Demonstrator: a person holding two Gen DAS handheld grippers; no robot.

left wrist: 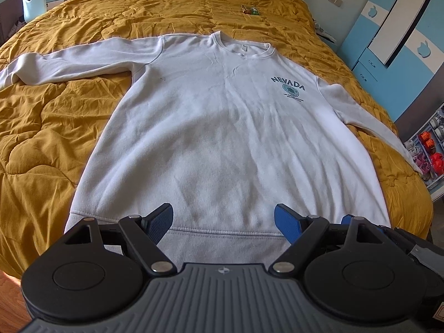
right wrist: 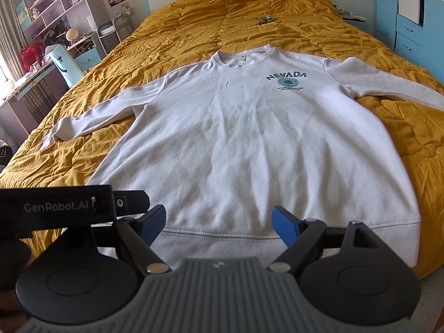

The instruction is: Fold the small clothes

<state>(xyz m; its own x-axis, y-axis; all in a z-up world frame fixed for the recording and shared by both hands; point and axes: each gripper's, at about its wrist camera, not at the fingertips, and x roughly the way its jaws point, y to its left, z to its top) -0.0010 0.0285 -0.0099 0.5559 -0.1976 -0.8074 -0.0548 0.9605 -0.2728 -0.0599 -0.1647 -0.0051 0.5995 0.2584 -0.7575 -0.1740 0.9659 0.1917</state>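
- Left wrist view: the white sweatshirt [left wrist: 222, 138] lay flat and face up on the mustard quilt [left wrist: 55, 127] of the bed, collar away from the camera, both sleeves spread outward. The left tongs [left wrist: 223, 223] stood wide open over the hem band, holding nothing.
- In that view the left sleeve [left wrist: 69, 58] ran out toward the bed's far left edge; the other sleeve trailed to the right edge.
- Right wrist view: the right tongs [right wrist: 219, 222] were likewise spread wide and empty, poised just above the hem [right wrist: 222, 236]. The other tool's black body showed at the left.
- Folding had not begun, by my judgement. A good first step would be pinching each sleeve near its cuff and laying it across the chest, keeping the body smooth so no wrinkles are trapped.
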